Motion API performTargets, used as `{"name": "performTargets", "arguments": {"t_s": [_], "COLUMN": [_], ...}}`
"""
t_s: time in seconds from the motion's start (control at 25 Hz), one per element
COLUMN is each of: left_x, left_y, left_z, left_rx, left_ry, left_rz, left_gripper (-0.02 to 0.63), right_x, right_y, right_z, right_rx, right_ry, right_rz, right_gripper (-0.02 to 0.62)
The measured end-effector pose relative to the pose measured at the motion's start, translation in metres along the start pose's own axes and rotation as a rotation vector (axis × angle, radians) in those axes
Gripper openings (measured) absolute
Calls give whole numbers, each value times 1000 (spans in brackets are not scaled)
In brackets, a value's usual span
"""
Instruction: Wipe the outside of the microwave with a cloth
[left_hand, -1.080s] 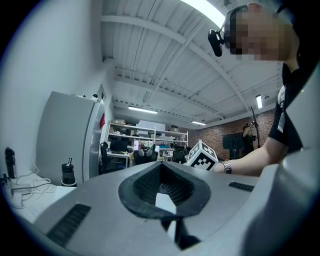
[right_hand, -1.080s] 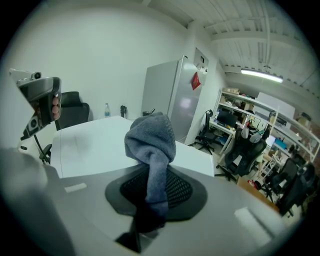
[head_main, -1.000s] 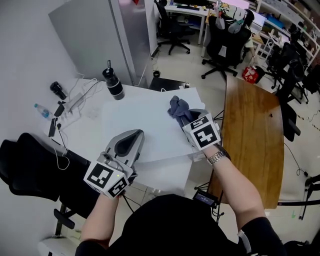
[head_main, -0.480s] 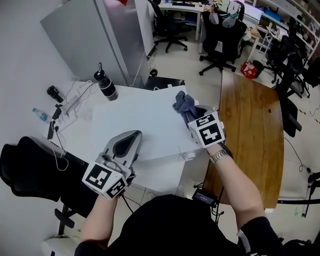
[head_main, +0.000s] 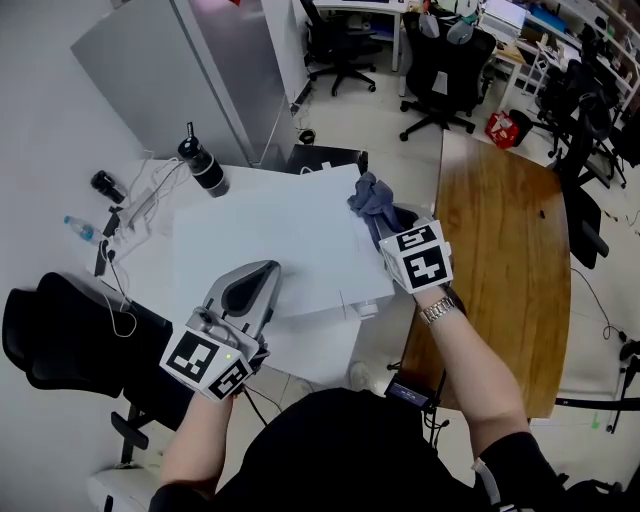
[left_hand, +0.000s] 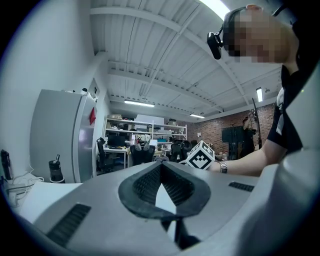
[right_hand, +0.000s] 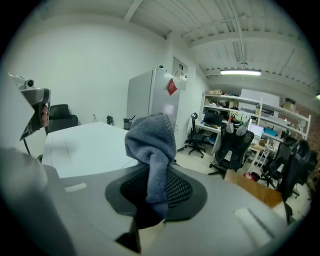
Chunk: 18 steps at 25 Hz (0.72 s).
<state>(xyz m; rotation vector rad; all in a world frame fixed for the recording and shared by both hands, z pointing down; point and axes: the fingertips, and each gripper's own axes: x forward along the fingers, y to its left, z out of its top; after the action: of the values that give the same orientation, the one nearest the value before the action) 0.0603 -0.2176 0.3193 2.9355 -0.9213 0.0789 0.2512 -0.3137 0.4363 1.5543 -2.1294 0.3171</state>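
The microwave shows as a broad white flat top (head_main: 270, 235) in the head view. My right gripper (head_main: 385, 222) is at that top's right edge, shut on a grey-blue cloth (head_main: 372, 198). The cloth (right_hand: 152, 145) bunches up out of the shut jaws (right_hand: 155, 172) in the right gripper view. My left gripper (head_main: 262, 272) lies over the near edge of the white top, shut with nothing in it. Its pads meet at the tip (left_hand: 161, 167) in the left gripper view.
A black flask (head_main: 203, 165), a small water bottle (head_main: 82, 229) and cables (head_main: 140, 205) lie on the white table left of the microwave. A black chair (head_main: 60, 335) is at near left, a wooden table (head_main: 505, 250) at right, a grey fridge (head_main: 190, 75) behind.
Both grippers have shifted to the right relative to the white top. The cloth, earlier over the top's far right part, now sits at its right edge. Both grips are unchanged.
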Motion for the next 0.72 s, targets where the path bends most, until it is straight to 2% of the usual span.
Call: {"name": "performTargets", "arguments": {"t_s": [0.72], "left_x": [14], "left_y": [-22], "left_z": [-10], "left_rx": [-2], "left_ry": [72], "left_rz": [74], "left_gripper": [5], "right_x": [32], "right_y": [-17], "right_z": [-61], "right_rx": [176], "right_ry": [5], "right_rz": [90], "right_gripper": [69]}}
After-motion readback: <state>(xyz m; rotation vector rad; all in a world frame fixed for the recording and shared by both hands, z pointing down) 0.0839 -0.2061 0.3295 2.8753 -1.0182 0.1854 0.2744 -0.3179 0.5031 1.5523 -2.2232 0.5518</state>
